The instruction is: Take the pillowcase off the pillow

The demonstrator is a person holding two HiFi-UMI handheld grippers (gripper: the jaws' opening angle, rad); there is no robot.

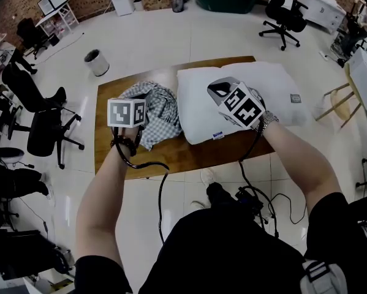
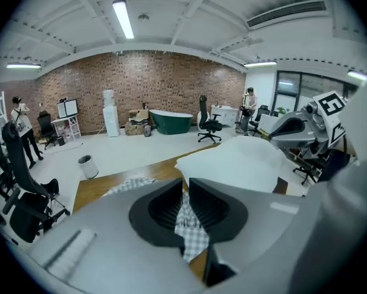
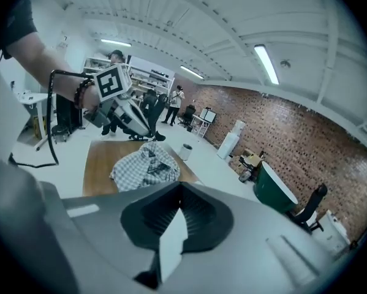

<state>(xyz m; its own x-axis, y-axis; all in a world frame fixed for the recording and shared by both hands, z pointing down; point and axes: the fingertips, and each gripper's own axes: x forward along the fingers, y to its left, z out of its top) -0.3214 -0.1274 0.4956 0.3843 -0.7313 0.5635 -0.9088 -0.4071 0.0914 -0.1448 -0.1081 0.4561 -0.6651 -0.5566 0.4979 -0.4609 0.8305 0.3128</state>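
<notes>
Pinching checked pillowcase [image 1: 160, 110] in left tool [image 2: 186, 192], bare white pillow [image 1: 276, 86] in right tool [image 3: 178, 192].

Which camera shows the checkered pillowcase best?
The right gripper view: the whole crumpled pillowcase lies unobstructed on the table. The head view has the left gripper covering part of it; the left gripper view shows mainly a strip pinched between its jaws.

- Left hand-held gripper [image 2: 186, 188]: jaws clamped on checked pillowcase [image 2: 190, 228], over the table's [image 2: 88, 192] near edge.
- Pillow [image 2: 232, 161], white: on the table, right half.
- Right hand-held gripper [image 2: 281, 130]: at the table's right end, by the pillow.
</notes>
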